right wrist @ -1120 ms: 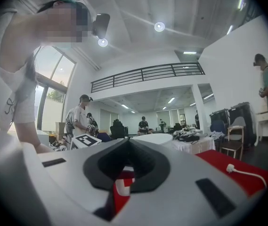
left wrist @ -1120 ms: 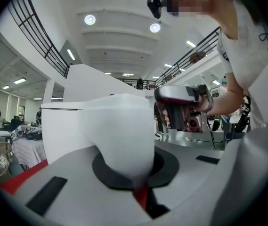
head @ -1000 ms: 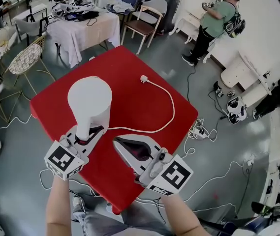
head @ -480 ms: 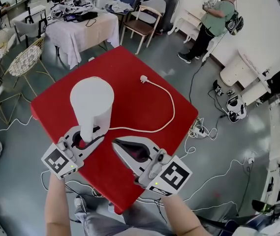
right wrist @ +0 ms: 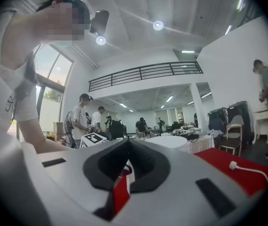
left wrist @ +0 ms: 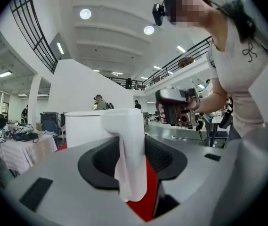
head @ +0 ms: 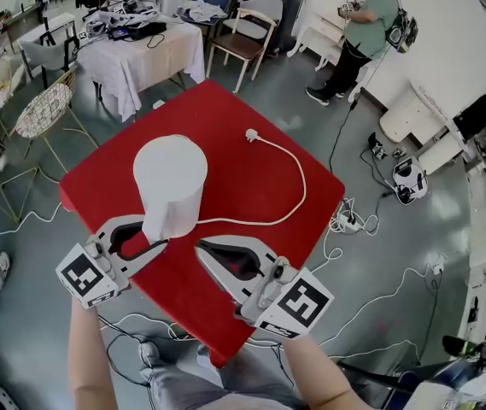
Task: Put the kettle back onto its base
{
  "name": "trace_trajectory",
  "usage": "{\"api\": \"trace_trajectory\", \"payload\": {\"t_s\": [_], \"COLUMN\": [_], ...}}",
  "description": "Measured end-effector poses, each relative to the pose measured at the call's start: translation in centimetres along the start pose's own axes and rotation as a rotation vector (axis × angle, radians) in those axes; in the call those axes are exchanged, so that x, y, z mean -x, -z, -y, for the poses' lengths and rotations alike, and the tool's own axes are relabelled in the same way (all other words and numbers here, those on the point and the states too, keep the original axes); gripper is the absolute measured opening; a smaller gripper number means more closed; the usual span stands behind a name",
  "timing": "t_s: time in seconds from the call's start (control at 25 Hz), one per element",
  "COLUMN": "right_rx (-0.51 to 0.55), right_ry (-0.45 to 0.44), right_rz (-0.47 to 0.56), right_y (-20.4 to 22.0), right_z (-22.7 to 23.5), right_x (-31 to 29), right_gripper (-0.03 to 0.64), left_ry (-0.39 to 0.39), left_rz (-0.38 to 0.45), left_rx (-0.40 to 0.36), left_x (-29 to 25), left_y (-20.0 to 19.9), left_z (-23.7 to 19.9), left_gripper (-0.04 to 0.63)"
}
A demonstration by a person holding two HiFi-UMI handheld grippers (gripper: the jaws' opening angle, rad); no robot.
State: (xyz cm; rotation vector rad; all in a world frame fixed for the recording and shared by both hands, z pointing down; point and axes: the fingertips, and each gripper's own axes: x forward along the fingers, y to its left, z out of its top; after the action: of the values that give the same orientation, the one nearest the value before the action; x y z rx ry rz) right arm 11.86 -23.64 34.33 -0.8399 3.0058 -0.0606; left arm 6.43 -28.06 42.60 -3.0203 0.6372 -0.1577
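**Head view.** A tall white plastic kettle (head: 170,186) stands on the square red tabletop (head: 251,109), towards its left side. A thin white cord (head: 298,186) comes out from under the kettle and bends in a big loop. It ends in a small white plug (head: 249,135) that lies on the red top. From above I cannot tell if a base sits under the kettle.

The left tongs (head: 151,236) lie level at the near side of the kettle. Their jaws are wide, and they have just been opening. The right tongs (head: 200,246) lie beside them on the right, a little apart from the kettle. Their tips are together and nothing is in them.

Each pair of tongs has a white cube with a black square pattern at its back end, one on the left (head: 83,276) and one on the right (head: 298,303). The patterns are shapes, not words. Past the red tabletop stands a table with a white cloth (head: 144,54), and a person in a green shirt (head: 366,24) stands farther off.

**Left gripper view.** The kettle's white handle (left wrist: 130,140) hangs down between the two grey jaws. The jaws stand wide and there is a gap on each side, so the pads do not press on the handle. The round white body of the kettle is just behind it. The right tongs show farther back on the right, in the person's hand.

**Right gripper view.** The two jaws meet at their tips, with only red tabletop showing low between them. The top of the kettle peeks up behind the jaws. The plug lies on the red top at the right.
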Motion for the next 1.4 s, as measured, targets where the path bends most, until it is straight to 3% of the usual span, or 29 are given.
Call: {"api": "trace_trajectory", "payload": {"t_s": [0.24, 0.28, 0.36, 0.48, 0.76, 0.92, 1.16, 1.4], "right_rx": [-0.001, -0.002, -0.001, 0.003, 0.035, 0.055, 0.075, 0.064], "right_ry": [0.033, 0.038, 0.048, 0.062, 0.095, 0.125, 0.184, 0.217], "right_rz": [0.007, 0.011, 0.017, 0.022, 0.022, 0.034, 0.041, 0.061], "right_y": [-0.7, -0.9, -1.2, -1.7, -2.9, -3.7, -4.0, -4.3], "right_z": [-2.2, -2.6, -3.5, -5.1, -10.1, -13.0, -16.9, -19.4], "right_x": [-1.4, -1.7, -2.5, -3.8, -5.9, -6.8, -7.7, -8.3], "right_gripper": [0.008, 0.008, 0.008, 0.008, 0.008, 0.008, 0.008, 0.008], "left_ry": [-0.083, -0.092, -0.093, -0.065, -0.086, -0.067, -0.052, -0.055], "left_rz": [0.073, 0.080, 0.089, 0.098, 0.116, 0.125, 0.134, 0.124], "left_rx": [0.020, 0.012, -0.009, -0.010, 0.056, 0.049, 0.086, 0.068], "left_x": [5.2, 5.9, 6.8, 7.8, 11.6, 14.0, 17.3, 19.9], "left_y": [-2.0, -2.7, -4.1, -6.1, -10.6, -12.4, -13.4, -13.7], "left_z": [-1.3, -1.2, -0.6, 0.7, 3.8, 5.6, 6.7, 7.7], "left_gripper": [0.154, 0.134, 0.031, 0.011, 0.009, 0.009, 0.009, 0.009]}}
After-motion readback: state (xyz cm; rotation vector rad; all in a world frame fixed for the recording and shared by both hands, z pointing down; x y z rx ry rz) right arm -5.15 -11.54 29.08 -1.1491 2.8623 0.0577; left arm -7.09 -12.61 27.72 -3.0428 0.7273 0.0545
